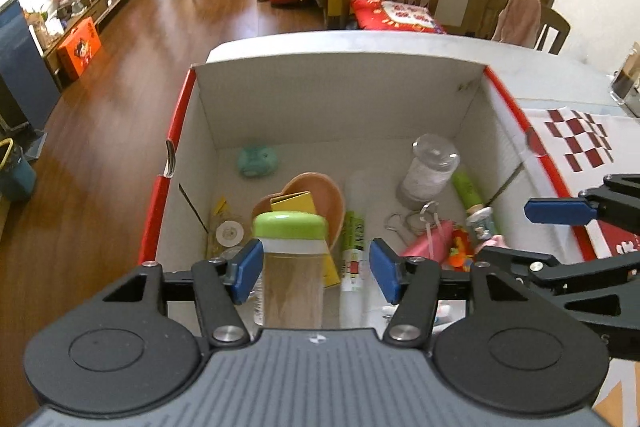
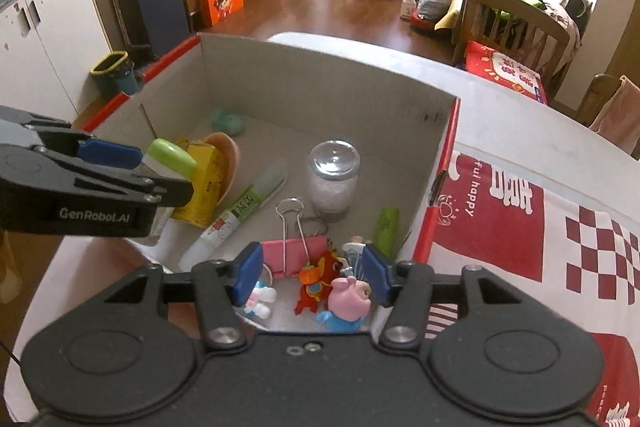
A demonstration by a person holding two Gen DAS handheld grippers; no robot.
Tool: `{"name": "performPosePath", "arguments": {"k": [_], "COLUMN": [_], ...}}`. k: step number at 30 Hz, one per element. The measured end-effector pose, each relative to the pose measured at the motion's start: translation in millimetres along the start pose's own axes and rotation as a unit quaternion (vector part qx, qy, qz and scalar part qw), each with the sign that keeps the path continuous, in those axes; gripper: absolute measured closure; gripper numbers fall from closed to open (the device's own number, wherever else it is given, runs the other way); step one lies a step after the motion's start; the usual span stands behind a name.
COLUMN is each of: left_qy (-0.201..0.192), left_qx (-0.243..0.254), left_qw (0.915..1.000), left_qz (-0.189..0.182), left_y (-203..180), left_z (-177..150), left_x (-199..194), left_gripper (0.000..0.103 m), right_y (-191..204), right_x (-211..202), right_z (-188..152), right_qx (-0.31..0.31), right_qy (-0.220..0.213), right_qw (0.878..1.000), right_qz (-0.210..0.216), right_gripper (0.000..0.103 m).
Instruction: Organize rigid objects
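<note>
my left gripper [image 1: 316, 269] spread, bottle [image 1: 290, 267] loose between | my right gripper [image 2: 314, 273] spread, nothing pinched | flap [image 2: 472, 203] reads "ful happy" | left tool marked "genrobot.ai"

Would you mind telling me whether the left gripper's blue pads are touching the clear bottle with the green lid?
Cannot tell. In the left wrist view the right pad stands clear; the left pad overlaps the bottle.
</note>
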State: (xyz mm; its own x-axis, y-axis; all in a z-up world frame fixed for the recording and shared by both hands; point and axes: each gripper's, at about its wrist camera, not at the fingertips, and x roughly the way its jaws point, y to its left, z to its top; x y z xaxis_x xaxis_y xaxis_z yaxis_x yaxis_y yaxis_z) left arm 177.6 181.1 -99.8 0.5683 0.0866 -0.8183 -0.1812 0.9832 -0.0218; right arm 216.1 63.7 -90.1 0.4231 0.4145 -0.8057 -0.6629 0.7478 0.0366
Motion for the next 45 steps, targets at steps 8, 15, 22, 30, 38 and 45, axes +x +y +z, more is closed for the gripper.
{"name": "performPosePath", "arguments": {"k": [8, 15, 22, 30, 38, 45], "left_qy": [-0.035, -0.059, -0.081, -0.104, -0.117, -0.130], "left_qx": [0.011, 0.009, 0.005, 0.003, -0.020, -0.026], "left_qw": [0.9993, 0.9982, 0.9965, 0.9941, 0.9919, 0.9905], "left_qz": [-0.004, -0.012, -0.020, -0.032, -0.045, -0.036], "left_y": [-10, -14, -16, -24, -25, -32], "left_z": [-3, -9, -16, -24, -31, -36], "left_x": [-34, -63, -87, -110, -123, -131], "left_gripper": [0.038, 0.031, 0.028, 0.018, 0.000, 0.000], "right_y": [-3, -5, -9, -10, -13, -16], "right_x": [-34, -63, -91, -117, -137, -150], "right_z": [2, 0, -9, -23, -38, -47], "right_qx": [0.011, 0.020, 0.025, 0.021, 0.019, 0.024], "right_qy": [-0.038, -0.071, -0.110, -0.149, -0.177, -0.189], "right_qw": [0.999, 0.997, 0.992, 0.986, 0.981, 0.979], "right_qz": [0.020, 0.039, 0.063, 0.073, 0.074, 0.072], "right_gripper": [0.038, 0.024, 0.011, 0.001, 0.000, 0.000]}}
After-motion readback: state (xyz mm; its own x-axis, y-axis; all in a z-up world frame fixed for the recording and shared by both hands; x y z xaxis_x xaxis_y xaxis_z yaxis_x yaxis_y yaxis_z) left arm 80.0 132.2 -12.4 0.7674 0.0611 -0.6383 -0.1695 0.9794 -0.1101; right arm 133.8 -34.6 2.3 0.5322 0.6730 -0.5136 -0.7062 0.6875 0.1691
